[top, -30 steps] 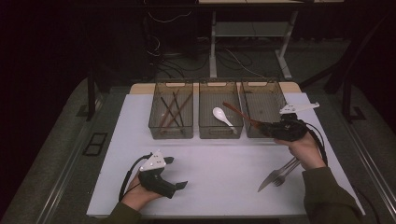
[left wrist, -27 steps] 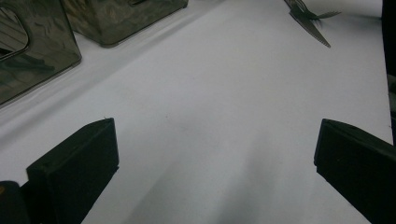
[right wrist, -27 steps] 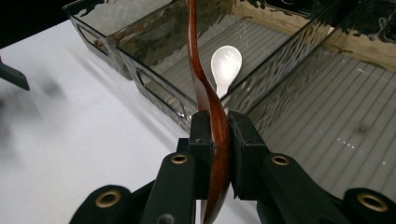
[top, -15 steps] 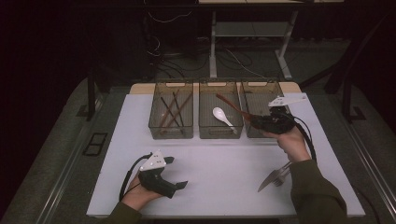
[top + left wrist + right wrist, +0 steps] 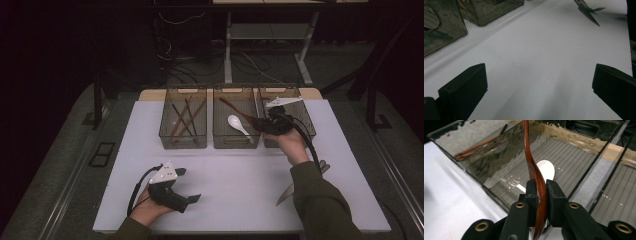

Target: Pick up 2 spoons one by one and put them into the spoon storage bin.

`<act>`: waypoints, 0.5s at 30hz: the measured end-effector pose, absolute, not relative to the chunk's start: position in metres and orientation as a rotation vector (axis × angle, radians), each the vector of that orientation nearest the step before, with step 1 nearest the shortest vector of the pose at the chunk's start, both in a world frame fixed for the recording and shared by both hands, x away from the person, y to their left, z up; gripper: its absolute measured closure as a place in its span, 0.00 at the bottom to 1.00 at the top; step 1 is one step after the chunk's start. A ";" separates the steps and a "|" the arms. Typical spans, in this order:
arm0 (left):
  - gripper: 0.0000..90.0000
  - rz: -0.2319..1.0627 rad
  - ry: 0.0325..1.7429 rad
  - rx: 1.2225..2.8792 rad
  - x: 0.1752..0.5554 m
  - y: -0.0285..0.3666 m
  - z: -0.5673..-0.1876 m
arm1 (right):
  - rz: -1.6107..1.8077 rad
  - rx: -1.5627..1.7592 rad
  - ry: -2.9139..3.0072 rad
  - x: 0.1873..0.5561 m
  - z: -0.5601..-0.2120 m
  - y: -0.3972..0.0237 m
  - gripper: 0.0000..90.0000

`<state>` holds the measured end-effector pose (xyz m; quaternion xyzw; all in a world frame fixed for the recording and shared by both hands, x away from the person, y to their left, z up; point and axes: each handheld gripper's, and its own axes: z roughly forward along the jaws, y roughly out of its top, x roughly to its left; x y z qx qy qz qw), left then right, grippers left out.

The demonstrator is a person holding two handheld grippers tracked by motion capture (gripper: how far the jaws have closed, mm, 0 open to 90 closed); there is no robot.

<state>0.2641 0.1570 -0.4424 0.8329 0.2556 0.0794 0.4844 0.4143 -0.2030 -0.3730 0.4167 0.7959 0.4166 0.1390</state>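
While the right gripper (image 5: 541, 202) pinches the dark red-brown wooden spoon (image 5: 534, 167) by its bowel end, handle aimed over the middle smoked-plastic bin (image 5: 235, 142) holding a white ceramic spoon (image 5: 236, 123), presumably for sorting there, the left gripper (image 5: 187, 186) rests spread on the white table (image 5: 240, 190).

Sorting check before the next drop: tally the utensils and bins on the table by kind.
Clear bins: 3
Spoons: 2, a white one in the middle bin, a brown wooden one held in the right tool
Chopsticks: several, exact count unclear
Metal cutlery lying on the table: pieces overlap, count unclear
Total: 5 countable items
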 end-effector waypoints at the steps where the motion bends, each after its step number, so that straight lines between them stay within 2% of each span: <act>1: 0.00 0.192 0.623 2.027 0.264 0.157 -0.443 | 1.189 1.205 2.304 0.416 -0.374 -0.201 0.89; 11: 0.00 0.192 0.621 2.030 0.264 0.157 -0.442 | 1.073 1.204 2.339 0.425 -0.388 -0.189 0.88; 12: 0.00 0.192 0.621 2.030 0.264 0.157 -0.442 | 1.066 1.208 2.342 0.424 -0.389 -0.188 0.87; 13: 0.00 0.192 0.621 2.030 0.264 0.157 -0.442 | 1.067 1.203 2.339 0.424 -0.390 -0.188 0.81; 15: 0.00 0.193 0.620 2.029 0.264 0.157 -0.442 | 1.075 1.207 2.333 0.424 -0.389 -0.187 0.76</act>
